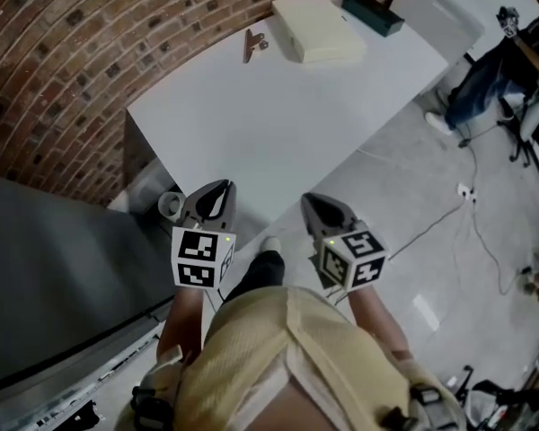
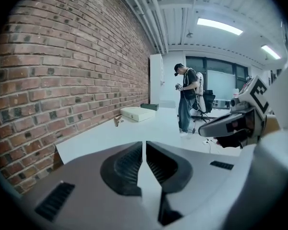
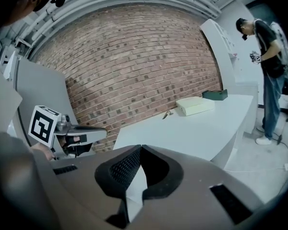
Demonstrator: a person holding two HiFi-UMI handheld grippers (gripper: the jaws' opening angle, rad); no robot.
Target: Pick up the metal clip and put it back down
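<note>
The metal clip [image 1: 253, 43] lies on the far part of the white table [image 1: 278, 124], close to the brick wall; it also shows small in the left gripper view [image 2: 117, 120] and the right gripper view [image 3: 167, 114]. My left gripper [image 1: 223, 188] hovers at the table's near edge, shut, with nothing between its jaws. My right gripper [image 1: 311, 200] hangs beside it over the floor, also shut and empty. Both point toward the table, far short of the clip.
A cream flat box [image 1: 317, 28] and a dark green box [image 1: 372, 12] sit at the table's far end. A person [image 2: 186, 97] stands beyond the table. Cables [image 1: 472, 214] trail over the floor at right. A grey cabinet [image 1: 45, 277] stands at left.
</note>
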